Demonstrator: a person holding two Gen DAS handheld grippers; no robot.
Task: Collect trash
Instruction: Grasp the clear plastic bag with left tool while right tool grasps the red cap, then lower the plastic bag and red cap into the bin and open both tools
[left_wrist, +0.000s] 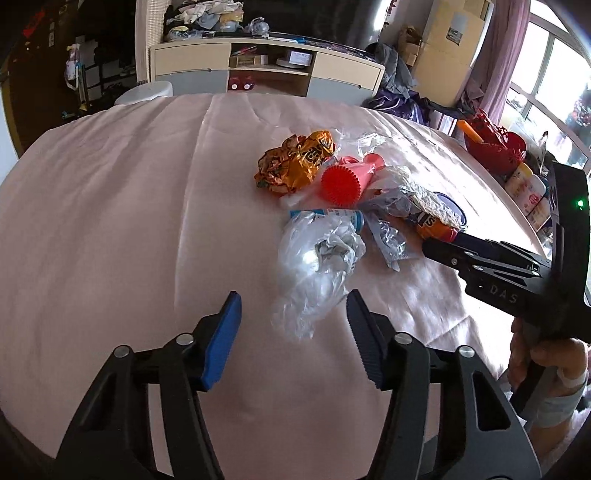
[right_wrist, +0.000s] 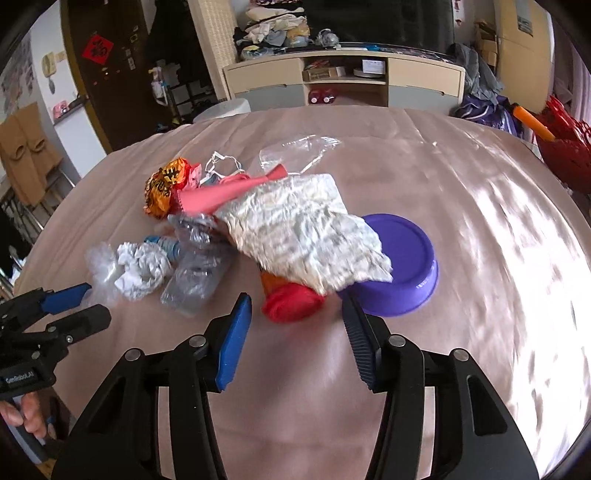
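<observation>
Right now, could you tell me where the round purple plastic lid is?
In the right wrist view, the round purple plastic lid lies right of centre on the pink tablecloth, partly under the crumpled white wrapper.

On the pink tablecloth (left_wrist: 110, 221) lies a heap of rubbish: a crumpled clear plastic bag (left_wrist: 314, 273) just ahead of the left gripper (left_wrist: 293, 314), whose blue-padded jaws stand apart around nothing, and beyond it an orange foil wrapper (left_wrist: 291, 162) and a red ribbed cap (left_wrist: 340, 181).

We see the trash heaped together on the pink tabletop (right_wrist: 369, 147): a crumpled orange wrapper (left_wrist: 295, 162), a clear plastic bag (left_wrist: 314, 273) and a silvery foil bag (right_wrist: 306, 232). A pink bottle (left_wrist: 351, 177) lies on its side among them.
</observation>
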